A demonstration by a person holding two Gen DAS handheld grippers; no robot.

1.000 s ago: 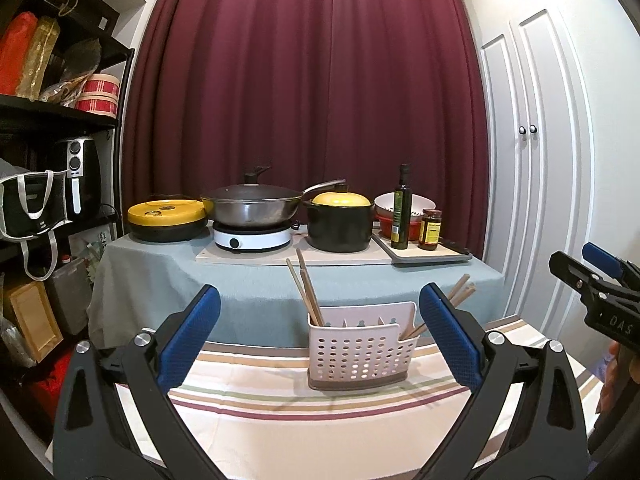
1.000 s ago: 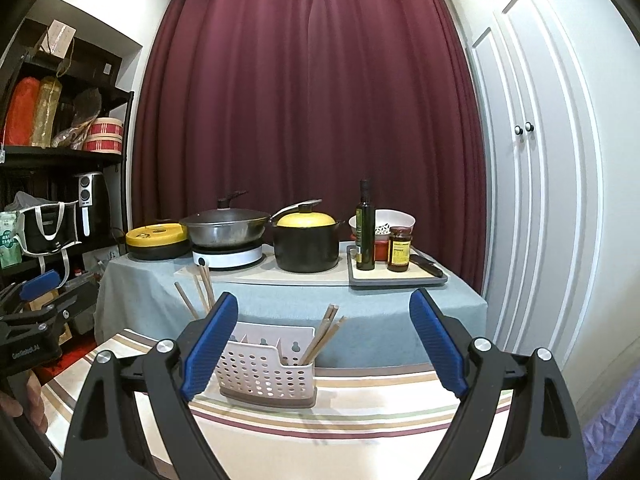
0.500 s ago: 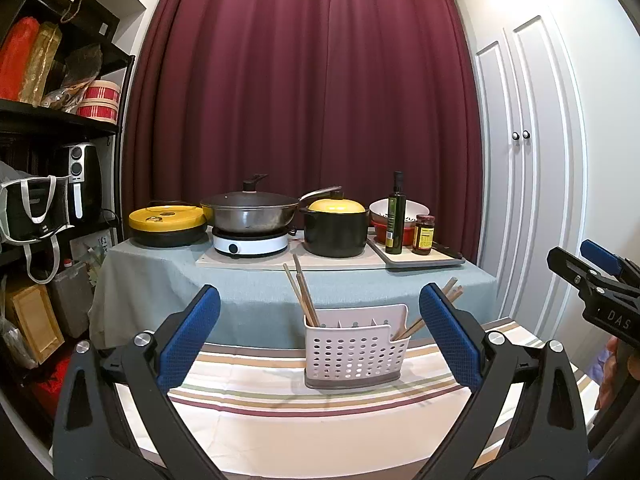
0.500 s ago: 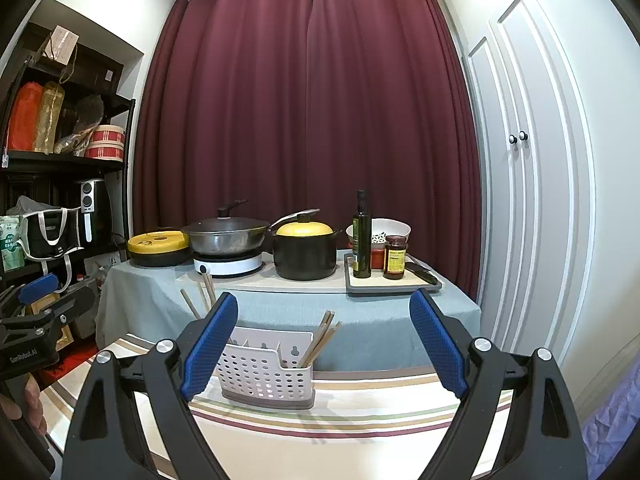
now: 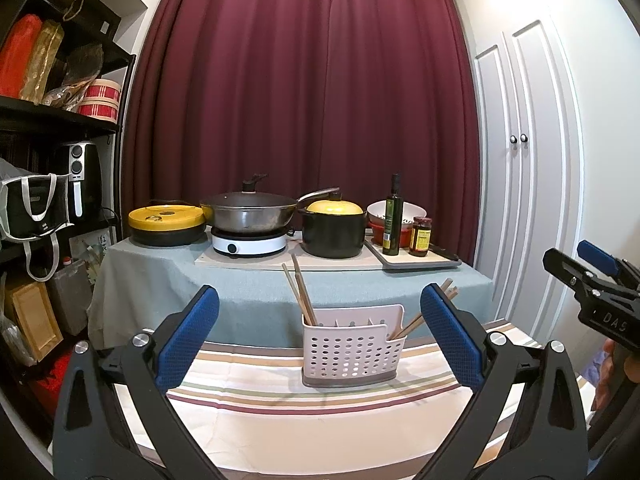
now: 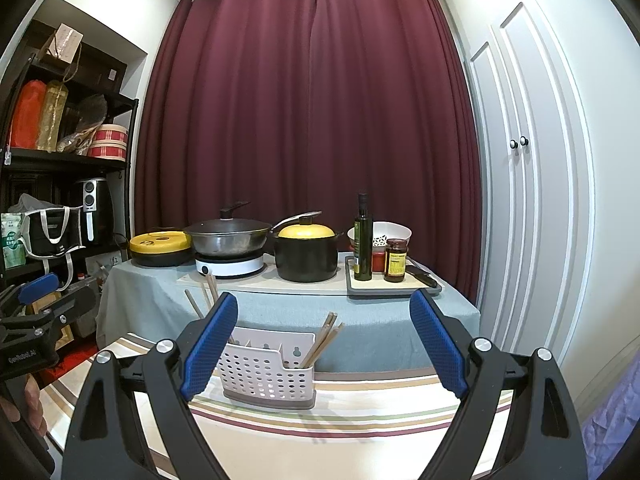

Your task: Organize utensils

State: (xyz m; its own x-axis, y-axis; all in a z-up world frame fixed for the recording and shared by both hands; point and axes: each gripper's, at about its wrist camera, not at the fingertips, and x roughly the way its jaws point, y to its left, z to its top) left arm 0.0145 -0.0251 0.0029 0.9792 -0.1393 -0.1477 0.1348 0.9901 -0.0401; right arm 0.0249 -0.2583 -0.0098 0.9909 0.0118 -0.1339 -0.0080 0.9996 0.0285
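Left wrist view: left gripper [image 5: 320, 338] spread, utensil caddy [image 5: 352, 354] well apart.

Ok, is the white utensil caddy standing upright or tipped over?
Upright. The caddy sits flat on its base on the striped tablecloth, with chopsticks leaning out of its end compartments.

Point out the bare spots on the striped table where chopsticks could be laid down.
The striped cloth is bare in front of the white utensil caddy and to its left. The grey-clothed back table is crowded with cookware.
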